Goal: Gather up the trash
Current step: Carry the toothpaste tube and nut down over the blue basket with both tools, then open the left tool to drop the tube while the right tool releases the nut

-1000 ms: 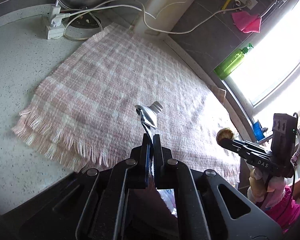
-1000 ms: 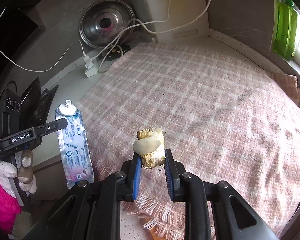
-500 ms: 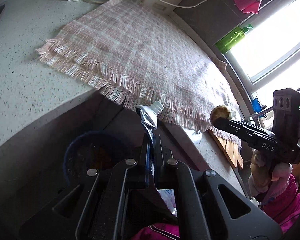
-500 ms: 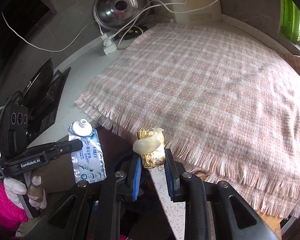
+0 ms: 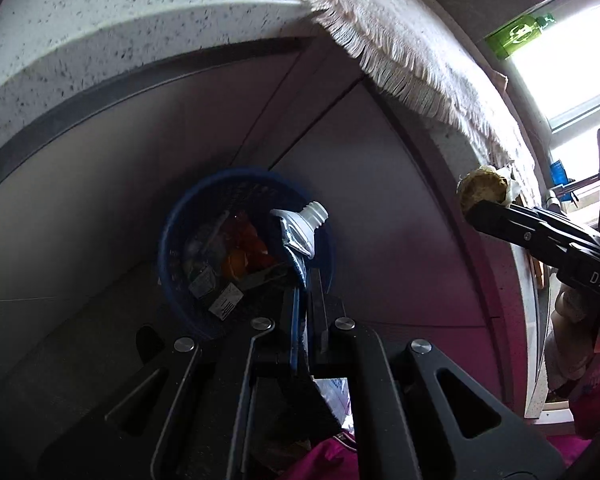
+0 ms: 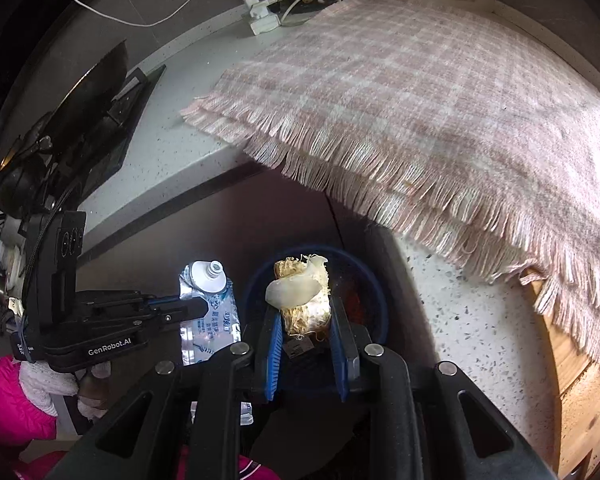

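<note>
My left gripper (image 5: 306, 280) grips the flattened silver toothpaste tube (image 5: 296, 236), my right gripper (image 6: 306, 320) the crumpled gold foil wad (image 6: 304, 300); I should centre both above the round blue mesh bin (image 5: 172, 240) (lower centre) before releasing.

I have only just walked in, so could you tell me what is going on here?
A person is collecting trash with a handheld gripper in each hand. The left gripper is shut on a flattened toothpaste tube, and the right gripper is shut on a crumpled gold wrapper. Both are held over a blue waste basket below the counter edge. Nothing has been dropped in yet.
</note>
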Available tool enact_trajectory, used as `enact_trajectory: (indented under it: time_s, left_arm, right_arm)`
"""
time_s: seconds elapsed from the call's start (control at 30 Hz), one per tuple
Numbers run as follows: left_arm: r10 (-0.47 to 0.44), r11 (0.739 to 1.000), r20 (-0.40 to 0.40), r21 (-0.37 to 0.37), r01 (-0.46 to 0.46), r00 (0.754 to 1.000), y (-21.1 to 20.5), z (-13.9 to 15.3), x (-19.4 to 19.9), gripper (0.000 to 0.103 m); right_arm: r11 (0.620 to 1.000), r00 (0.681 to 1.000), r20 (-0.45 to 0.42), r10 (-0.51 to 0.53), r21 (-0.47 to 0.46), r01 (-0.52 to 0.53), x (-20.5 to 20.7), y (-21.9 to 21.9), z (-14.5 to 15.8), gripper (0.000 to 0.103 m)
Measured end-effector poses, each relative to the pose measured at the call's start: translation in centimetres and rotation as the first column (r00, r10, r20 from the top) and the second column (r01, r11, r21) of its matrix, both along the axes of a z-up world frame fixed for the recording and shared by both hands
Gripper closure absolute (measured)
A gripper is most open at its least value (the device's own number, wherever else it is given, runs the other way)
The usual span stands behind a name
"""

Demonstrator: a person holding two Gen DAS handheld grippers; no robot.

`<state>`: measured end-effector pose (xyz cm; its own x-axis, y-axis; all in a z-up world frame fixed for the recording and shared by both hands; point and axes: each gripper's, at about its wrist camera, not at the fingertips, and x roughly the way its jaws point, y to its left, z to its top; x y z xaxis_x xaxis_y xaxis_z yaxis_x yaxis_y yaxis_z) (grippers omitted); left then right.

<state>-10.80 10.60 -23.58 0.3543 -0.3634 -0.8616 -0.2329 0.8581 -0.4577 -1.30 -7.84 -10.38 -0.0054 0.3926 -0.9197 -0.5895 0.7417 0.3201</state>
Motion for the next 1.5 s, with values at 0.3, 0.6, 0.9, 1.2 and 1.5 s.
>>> enact_trajectory:
  time_s: [0.3,0.6,0.9,1.2,1.5]
  left_arm:
    - [-0.015,0.999,-0.100,0.045,0.020,0.995,-0.8,-5.1,-0.4,0.103]
    - [-0.027,0.997,-0.128,0.075,0.037,0.991,-1.0,-7.0,0.1,0.103]
    - [-0.040,0.994,-0.145,0.094,0.054,0.989,-1.6,-8.3,1.1,0.103]
    - [-0.042,0.992,-0.164,0.109,0.061,0.985,-1.7,-9.8,1.9,0.103]
    - [-0.023,0.993,-0.157,0.111,0.041,0.987,-1.1,-9.5,2.3,0.103]
  right_arm:
    - [0.995,0.998,-0.041,0.046,-0.088,-0.049,-2.0,1.4,-4.8,0.082]
    - [0.985,0.994,-0.076,0.075,-0.149,-0.086,-2.6,2.8,-8.5,0.082]
    - [0.973,0.991,-0.093,0.094,-0.200,-0.112,-2.1,4.2,-11.6,0.082]
    - [0.969,0.991,-0.104,0.088,-0.219,-0.110,-1.5,4.4,-13.2,0.082]
    - [0.969,0.990,-0.094,0.103,-0.217,-0.121,-1.4,4.7,-12.9,0.081]
